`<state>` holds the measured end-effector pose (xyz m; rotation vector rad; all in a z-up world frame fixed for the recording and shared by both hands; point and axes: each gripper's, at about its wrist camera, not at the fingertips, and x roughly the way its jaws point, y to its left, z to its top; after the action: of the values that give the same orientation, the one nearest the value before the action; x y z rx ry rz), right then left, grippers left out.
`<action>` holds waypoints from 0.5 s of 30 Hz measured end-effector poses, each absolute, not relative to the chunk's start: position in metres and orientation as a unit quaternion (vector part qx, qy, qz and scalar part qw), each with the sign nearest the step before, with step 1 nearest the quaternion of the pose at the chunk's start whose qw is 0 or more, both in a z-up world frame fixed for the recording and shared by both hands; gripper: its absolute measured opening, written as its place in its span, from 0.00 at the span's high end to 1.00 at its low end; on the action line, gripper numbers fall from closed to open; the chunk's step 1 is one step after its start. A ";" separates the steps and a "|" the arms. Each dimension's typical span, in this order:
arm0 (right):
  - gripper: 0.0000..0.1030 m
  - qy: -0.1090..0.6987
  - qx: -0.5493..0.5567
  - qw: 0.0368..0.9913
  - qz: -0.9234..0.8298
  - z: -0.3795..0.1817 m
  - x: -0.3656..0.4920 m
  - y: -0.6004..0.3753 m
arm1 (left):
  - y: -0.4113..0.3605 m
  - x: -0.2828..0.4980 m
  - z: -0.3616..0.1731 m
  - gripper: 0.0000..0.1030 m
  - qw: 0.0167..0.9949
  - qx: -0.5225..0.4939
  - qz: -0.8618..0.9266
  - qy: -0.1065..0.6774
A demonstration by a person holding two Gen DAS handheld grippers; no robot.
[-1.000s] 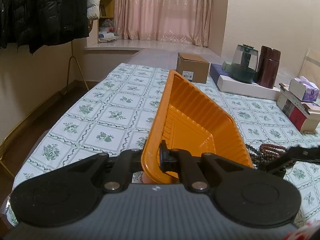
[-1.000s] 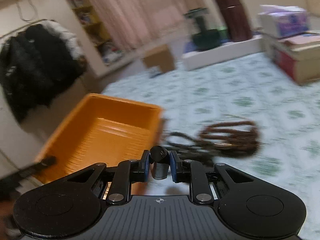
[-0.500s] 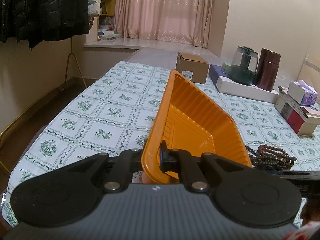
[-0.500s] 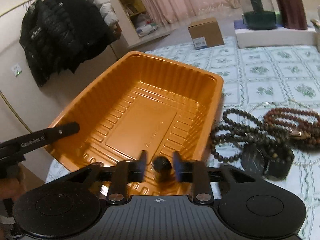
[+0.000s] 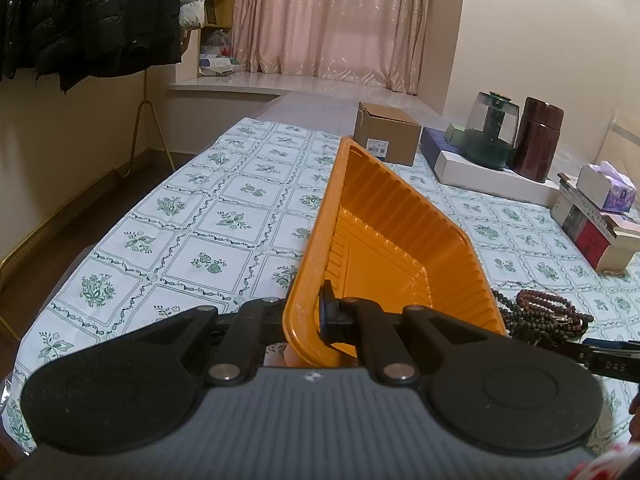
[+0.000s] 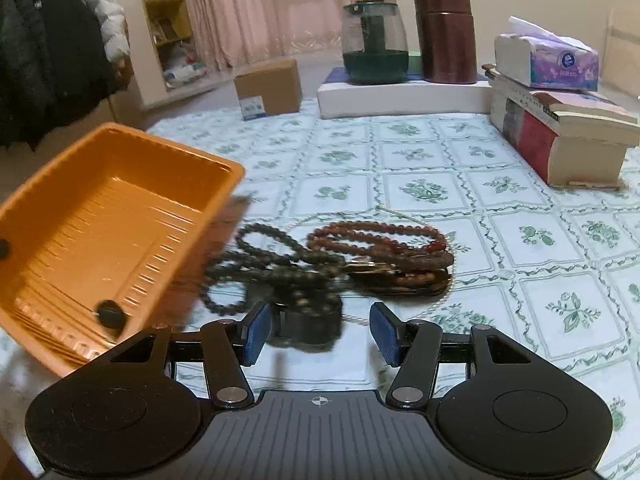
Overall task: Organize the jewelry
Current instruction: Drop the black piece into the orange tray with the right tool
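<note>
While orange tray [image 5: 394, 240] is pinched at near rim & kept tilted by left gripper [image 5: 322, 314] | right gripper [image 6: 318, 330] spread, jaws just opened, nothing between | bead strands [image 6: 360, 256] & watch [image 6: 306, 322] lie on tablecloth [image 6: 520, 240] beside tray | step judged: next pickup | needed: pads lowered astride watch, then closed.

- Warm, fairly dim indoor light, evenly spread, with only soft shadows on the tablecloth [image 6: 440, 152]
- Fisheye bending curves the walls and darkens the picture corners
- Left wrist view is sharp
- Right wrist view shows motion blur on the orange tray [image 6: 100, 216] and dark beads [image 6: 260, 272]; the far boxes stay clear
</note>
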<state>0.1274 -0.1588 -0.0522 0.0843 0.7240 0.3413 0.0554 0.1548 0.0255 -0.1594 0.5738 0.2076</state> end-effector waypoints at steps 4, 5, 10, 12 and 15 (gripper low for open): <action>0.46 0.367 0.033 0.911 0.185 -0.059 0.136 -0.156 | 0.155 0.056 0.025 0.93 0.950 -0.080 0.104 0.283; 0.45 0.372 0.031 0.909 0.187 -0.062 0.139 -0.154 | 0.155 0.056 0.025 0.93 0.950 -0.080 0.104 0.284; 0.44 0.375 0.019 0.902 0.212 -0.072 0.151 -0.145 | 0.155 0.056 0.025 0.93 0.950 -0.082 0.104 0.284; 0.46 0.376 0.016 0.902 0.212 -0.072 0.150 -0.144 | 0.155 0.056 0.024 0.93 0.950 -0.082 0.104 0.284; 0.55 0.379 0.024 0.901 0.212 -0.071 0.147 -0.145 | 0.155 0.056 0.024 0.93 0.950 -0.082 0.105 0.284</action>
<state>0.1465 -0.1452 -0.0706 0.0501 0.7838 0.4389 0.0556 0.1550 0.0245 -0.1671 0.5777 0.2128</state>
